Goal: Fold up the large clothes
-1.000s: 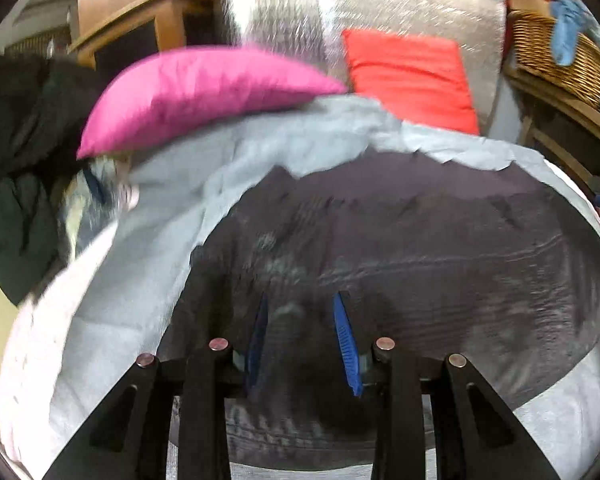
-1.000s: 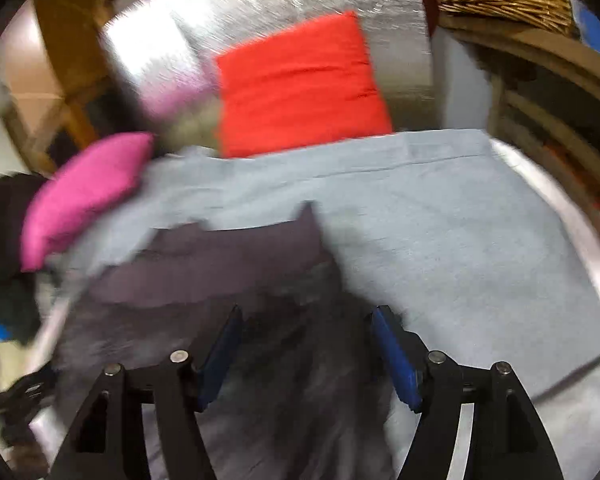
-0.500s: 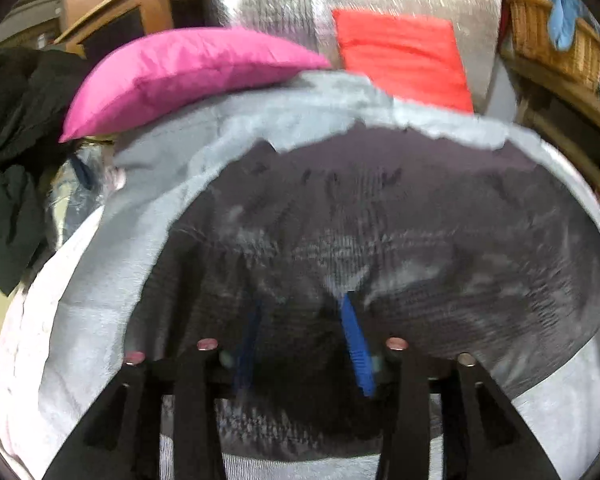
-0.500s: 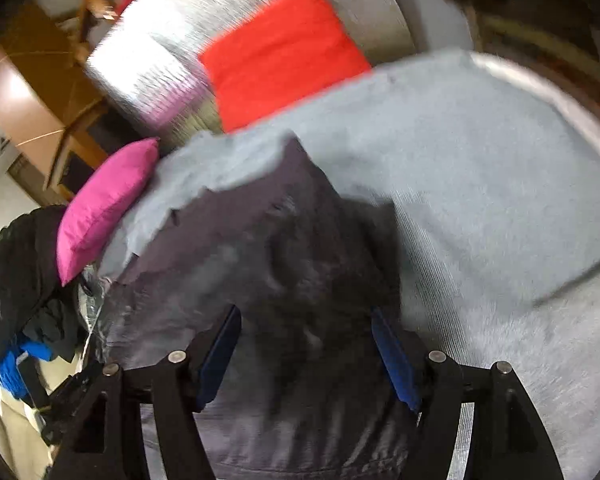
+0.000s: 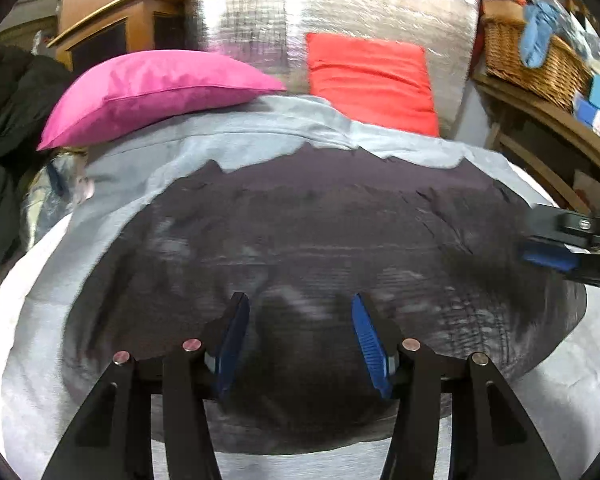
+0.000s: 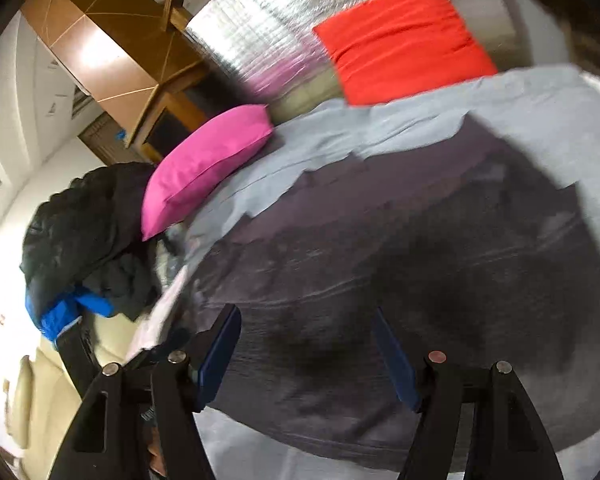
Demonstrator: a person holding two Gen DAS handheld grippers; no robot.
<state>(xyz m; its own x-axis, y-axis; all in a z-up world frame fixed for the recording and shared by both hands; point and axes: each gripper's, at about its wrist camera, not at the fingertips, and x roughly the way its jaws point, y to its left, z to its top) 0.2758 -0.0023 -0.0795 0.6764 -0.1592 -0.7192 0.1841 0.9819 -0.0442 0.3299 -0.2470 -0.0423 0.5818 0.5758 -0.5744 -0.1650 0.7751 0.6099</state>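
Note:
A large dark purple-grey garment [image 5: 320,232] lies spread flat on a light grey sheet [image 5: 260,136], and it also fills the right wrist view [image 6: 420,240]. My left gripper [image 5: 300,312] hovers low over the garment's near part. Its jaws are opening, the cloth lies flat beneath them, and the blue pads [image 5: 366,340] press on nothing. My right gripper [image 6: 304,320] stands open over the same garment with nothing pinched. It also shows at the right edge of the left wrist view [image 5: 548,256], above the garment's right side.
A pink cushion [image 5: 152,88] and a red cushion [image 5: 372,76] sit at the far end against a silver quilted backrest [image 5: 340,4]. A heap of dark and blue jackets [image 6: 84,232] lies to the left. A wicker basket [image 5: 540,68] stands on a wooden shelf at right.
The left jaws have spread apart and no longer pinch the cloth. The right gripper has swung left over the dark garment and now shows at the right edge of the left view.

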